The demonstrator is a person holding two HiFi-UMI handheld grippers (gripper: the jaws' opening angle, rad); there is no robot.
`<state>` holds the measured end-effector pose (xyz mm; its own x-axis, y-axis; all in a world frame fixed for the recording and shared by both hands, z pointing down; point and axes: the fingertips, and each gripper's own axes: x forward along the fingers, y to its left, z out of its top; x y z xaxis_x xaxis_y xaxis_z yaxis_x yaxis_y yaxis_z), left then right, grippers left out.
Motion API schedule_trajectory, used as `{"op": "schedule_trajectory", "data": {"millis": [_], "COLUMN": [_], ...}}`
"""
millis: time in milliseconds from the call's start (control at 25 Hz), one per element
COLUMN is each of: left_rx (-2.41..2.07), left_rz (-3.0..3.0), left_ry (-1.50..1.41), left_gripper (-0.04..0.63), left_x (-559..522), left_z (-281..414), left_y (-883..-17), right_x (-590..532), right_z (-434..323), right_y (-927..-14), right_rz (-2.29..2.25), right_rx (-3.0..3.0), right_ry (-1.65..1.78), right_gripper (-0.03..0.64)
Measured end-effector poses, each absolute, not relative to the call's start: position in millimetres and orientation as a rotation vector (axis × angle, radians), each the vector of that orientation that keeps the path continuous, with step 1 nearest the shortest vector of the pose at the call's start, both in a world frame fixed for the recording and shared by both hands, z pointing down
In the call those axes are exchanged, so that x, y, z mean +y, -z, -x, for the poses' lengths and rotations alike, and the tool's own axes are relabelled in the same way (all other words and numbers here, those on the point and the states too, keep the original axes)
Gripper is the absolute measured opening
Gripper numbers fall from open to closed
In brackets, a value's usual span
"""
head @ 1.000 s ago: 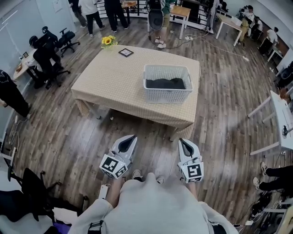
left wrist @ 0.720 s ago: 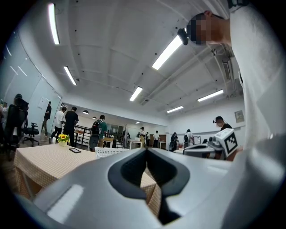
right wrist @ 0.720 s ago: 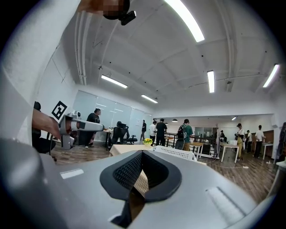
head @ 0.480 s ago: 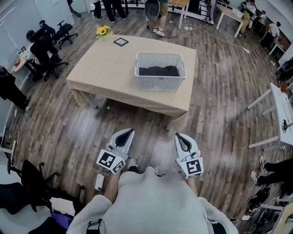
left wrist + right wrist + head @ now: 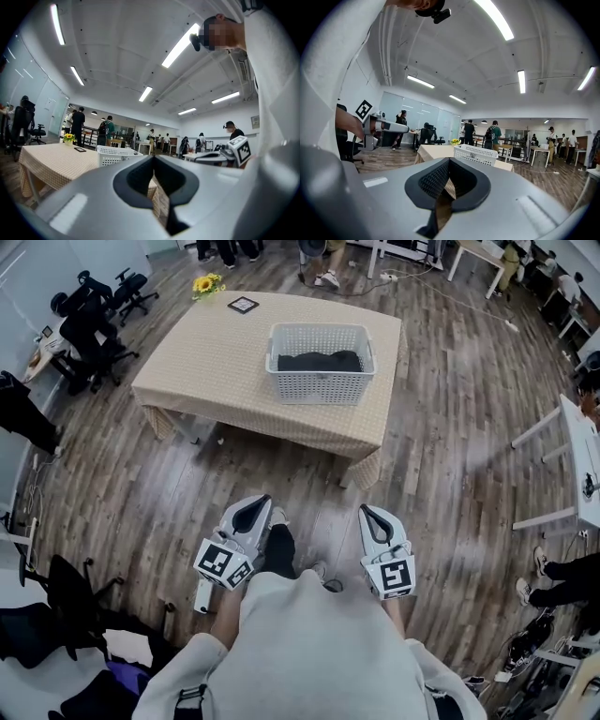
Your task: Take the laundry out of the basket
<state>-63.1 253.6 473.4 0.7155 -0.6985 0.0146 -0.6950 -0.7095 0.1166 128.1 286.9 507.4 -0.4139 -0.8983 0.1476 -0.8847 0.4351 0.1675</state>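
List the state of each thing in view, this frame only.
White plastic lattice basket: upright on the beige-clothed table, untouched.
Dark laundry: inside the basket, not taken out.
Left hand-held gripper: shut, empty, short of the table.
Right hand-held gripper: shut, empty, short of the table.

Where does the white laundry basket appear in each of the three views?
Head view: the basket is at top centre, on the right part of the table.
Left gripper view: basket left of centre, below mid height.
Right gripper view: basket just right of centre, below mid height.
Shared landmark: the sunflowers, left of the basket everywhere.
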Motion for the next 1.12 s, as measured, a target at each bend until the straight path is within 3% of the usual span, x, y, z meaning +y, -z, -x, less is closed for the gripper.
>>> {"op": "schedule_trajectory", "data": {"millis": [640,1120], "left_rx": [-1.124,-1.129], "left_rz": [-2.797,-2.788], "left_ry": [0.063,0.122], "left_gripper": [0.011,0.011], "left_x": [204,62], "left_z": [45,46], "left_y": [-482,-480], "right_x": [241,98], "right_z": [-142,-137], "right_y": [-517,-512], "right_rz": [-1.576,-1.520], "right_rx": [-2.460,-2.443], "right_ry": [0.056,0.098], "right_gripper": [-0.002,-0.002]}}
